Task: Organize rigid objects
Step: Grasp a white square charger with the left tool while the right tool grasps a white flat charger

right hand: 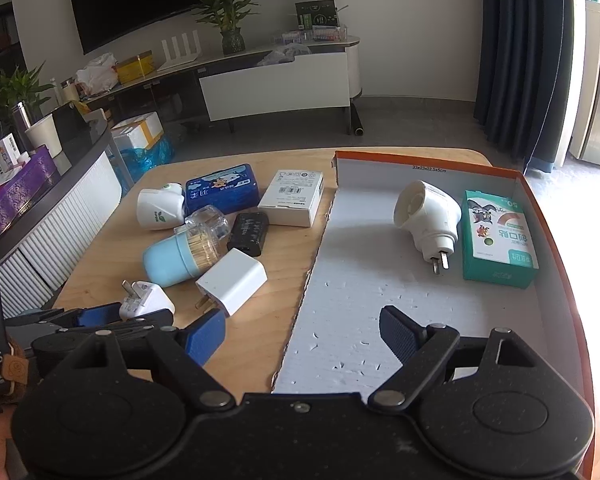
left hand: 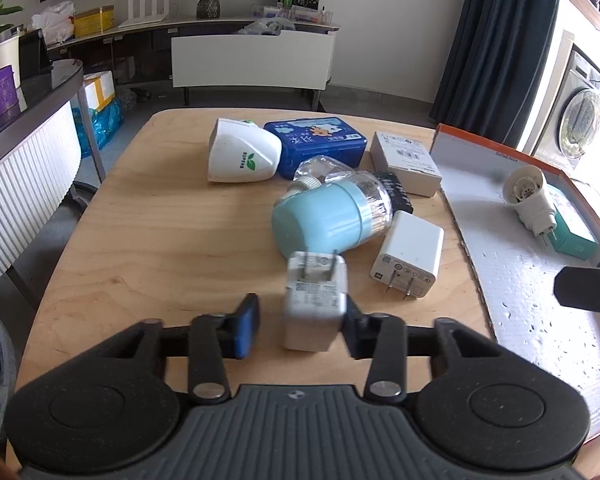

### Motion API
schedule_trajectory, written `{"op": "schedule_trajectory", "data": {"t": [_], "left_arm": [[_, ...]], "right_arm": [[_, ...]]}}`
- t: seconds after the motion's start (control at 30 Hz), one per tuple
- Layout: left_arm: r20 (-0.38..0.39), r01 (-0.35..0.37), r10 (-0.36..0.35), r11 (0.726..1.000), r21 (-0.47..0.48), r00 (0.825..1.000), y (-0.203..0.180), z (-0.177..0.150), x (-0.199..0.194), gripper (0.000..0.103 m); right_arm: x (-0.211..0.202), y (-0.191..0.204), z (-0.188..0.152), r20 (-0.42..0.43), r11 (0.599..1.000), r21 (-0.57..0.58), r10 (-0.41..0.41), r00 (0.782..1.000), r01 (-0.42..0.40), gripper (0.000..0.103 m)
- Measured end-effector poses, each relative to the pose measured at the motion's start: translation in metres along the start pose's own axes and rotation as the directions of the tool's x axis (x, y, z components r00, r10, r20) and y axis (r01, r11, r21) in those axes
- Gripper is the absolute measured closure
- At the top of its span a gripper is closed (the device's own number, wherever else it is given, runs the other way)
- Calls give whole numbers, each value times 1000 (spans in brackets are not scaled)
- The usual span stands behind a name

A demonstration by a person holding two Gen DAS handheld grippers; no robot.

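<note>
The small white charger [left hand: 314,308] is stood on end near the desk's [left hand: 160,240] near edge, prongs up, between the fingers of the left gripper [left hand: 300,312]; the jaws are released, 1 pad set against it, the other just apart; the blue toothpick holder [left hand: 320,220] lies just behind it; the right gripper [right hand: 300,332] is spread wide and empty over the open box [right hand: 360,280] at the desk's right edge; 2 items lie in the box's far right corner.
</note>
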State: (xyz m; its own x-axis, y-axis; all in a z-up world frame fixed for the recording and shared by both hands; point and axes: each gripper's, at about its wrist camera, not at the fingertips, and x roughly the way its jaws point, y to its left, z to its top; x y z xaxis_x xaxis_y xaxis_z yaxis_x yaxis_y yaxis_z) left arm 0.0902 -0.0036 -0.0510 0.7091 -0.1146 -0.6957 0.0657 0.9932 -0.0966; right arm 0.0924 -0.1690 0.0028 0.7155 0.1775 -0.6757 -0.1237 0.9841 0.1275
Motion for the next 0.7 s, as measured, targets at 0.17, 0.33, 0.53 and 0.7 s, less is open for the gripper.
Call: {"op": "schedule_trajectory", "data": {"t": [0.17,0.33,0.53,0.7], "left_arm": [[25,18,-18,1000,1,1000,2,-1,-7,74],[56,28,-26,999,-33,998,14,6,-17,75],[75,38,-32,996,-80,997,29,11,-26,75],[81,38,-30,995,-93,996,36,11,-28,75]], "right_arm": [[6,7,0,-16,1000,-15,26,1000,-26,4],[20,17,3,-36,996,-51,69,997,-70,4],[42,33,13,-63,986,-104,121,991,-127,4],[73,50,24,-100,966,-215,127,987,-146,4]]}}
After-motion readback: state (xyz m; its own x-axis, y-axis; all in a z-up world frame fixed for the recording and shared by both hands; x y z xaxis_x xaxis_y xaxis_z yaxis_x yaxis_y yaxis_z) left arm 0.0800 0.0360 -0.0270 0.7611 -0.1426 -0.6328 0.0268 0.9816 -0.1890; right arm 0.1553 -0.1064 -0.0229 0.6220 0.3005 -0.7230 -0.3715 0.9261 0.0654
